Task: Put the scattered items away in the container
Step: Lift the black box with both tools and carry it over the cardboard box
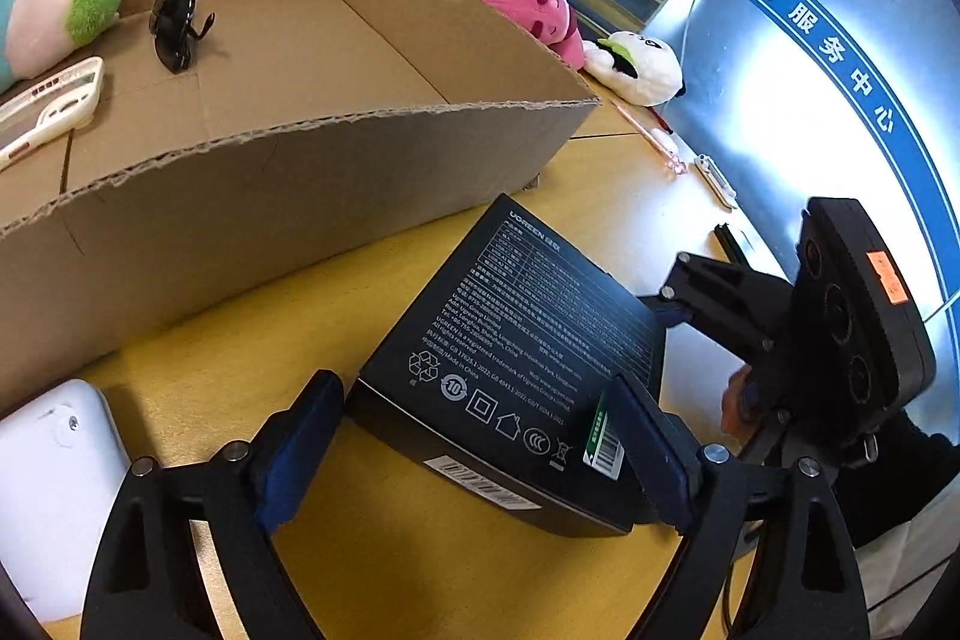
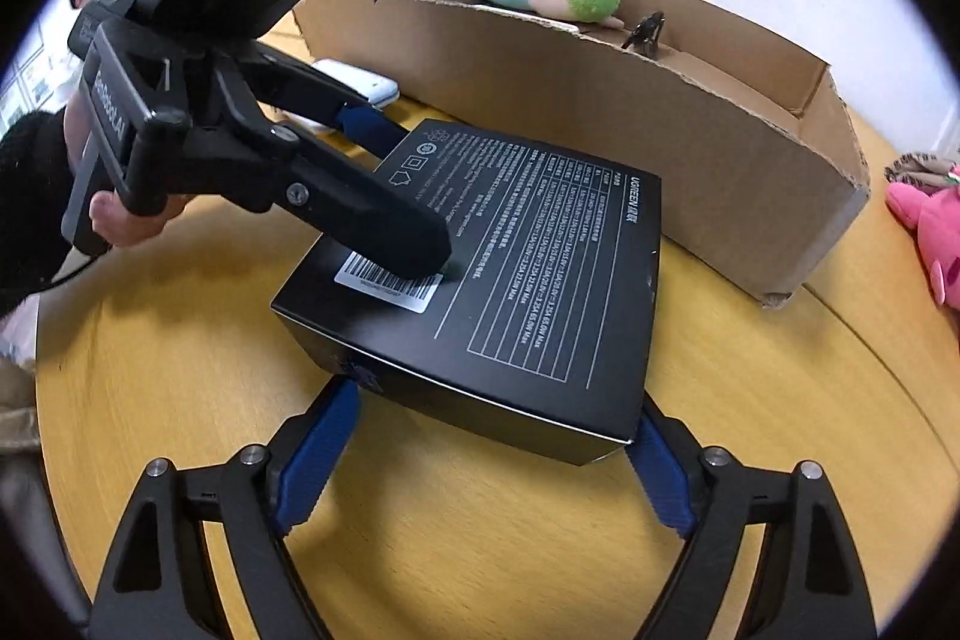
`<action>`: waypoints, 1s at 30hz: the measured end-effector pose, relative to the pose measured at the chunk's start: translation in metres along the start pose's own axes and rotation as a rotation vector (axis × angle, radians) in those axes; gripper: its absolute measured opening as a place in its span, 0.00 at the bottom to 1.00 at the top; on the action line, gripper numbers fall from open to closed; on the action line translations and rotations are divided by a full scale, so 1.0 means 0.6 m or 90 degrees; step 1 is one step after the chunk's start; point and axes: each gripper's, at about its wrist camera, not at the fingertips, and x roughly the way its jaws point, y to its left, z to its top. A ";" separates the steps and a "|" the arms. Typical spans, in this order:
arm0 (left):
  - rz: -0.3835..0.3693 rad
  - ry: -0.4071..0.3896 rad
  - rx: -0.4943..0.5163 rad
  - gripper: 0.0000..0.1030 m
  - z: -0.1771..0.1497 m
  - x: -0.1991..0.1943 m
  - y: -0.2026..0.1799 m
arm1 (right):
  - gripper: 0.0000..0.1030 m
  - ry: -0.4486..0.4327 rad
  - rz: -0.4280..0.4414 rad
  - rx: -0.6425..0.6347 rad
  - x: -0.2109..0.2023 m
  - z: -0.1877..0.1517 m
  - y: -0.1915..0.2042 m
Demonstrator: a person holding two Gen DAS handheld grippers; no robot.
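Cardboard forms the container [image 1: 288,172], a long shallow box with a torn, corrugated front rim, standing on the yellow wooden surface [image 1: 384,550]. At its left end lie a soft pastel plush [image 1: 60,10], a white handheld device [image 1: 51,106] and glossy black sunglasses [image 1: 177,19], so part of the tidying looks done. Just outside its front wall, lower left in the left wrist view, sits a smooth white rounded object [image 1: 54,478].

Centre of both views is the black printed box [image 1: 516,358], matte card with sharp edges, white text and a barcode label, flat on the surface just beside the container and not yet inside.

Both grippers straddle it from opposite ends, likely because it is too broad and slick for one. The left gripper [image 1: 480,454] has its blue ribbed fingers [image 1: 300,454] spread wide across one end; the right-hand one seems to lie against the box's side, while the other stands a little clear. The right gripper [image 2: 492,460] is likewise wide open, its blue fingers [image 2: 315,460] flanking the near corners; whether they touch is hard to judge through the fisheye. Neither appears to be squeezing yet.

Further right, beyond the container's end, a pink plush [image 1: 537,10] and a white panda plush [image 1: 639,67] still wait on the surface, beside a thin pink pen [image 1: 651,139]
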 end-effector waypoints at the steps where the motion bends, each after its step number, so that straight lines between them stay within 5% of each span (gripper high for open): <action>1: 0.001 -0.001 0.000 0.89 0.000 -0.001 0.001 | 0.83 -0.004 -0.006 0.005 0.003 0.003 0.000; 7: -0.009 0.015 0.032 0.88 -0.002 -0.007 -0.002 | 0.82 -0.008 -0.012 0.029 -0.003 -0.003 0.020; 11: 0.026 0.000 0.066 0.86 0.010 -0.013 -0.008 | 0.82 -0.016 -0.009 0.027 -0.011 -0.008 0.022; 21: -0.015 0.010 0.060 0.83 0.009 0.006 -0.015 | 0.85 -0.010 -0.016 0.037 -0.002 -0.001 0.032; 30: 0.039 0.001 0.107 0.82 -0.010 -0.037 -0.058 | 0.84 -0.010 -0.031 0.055 -0.022 -0.006 0.074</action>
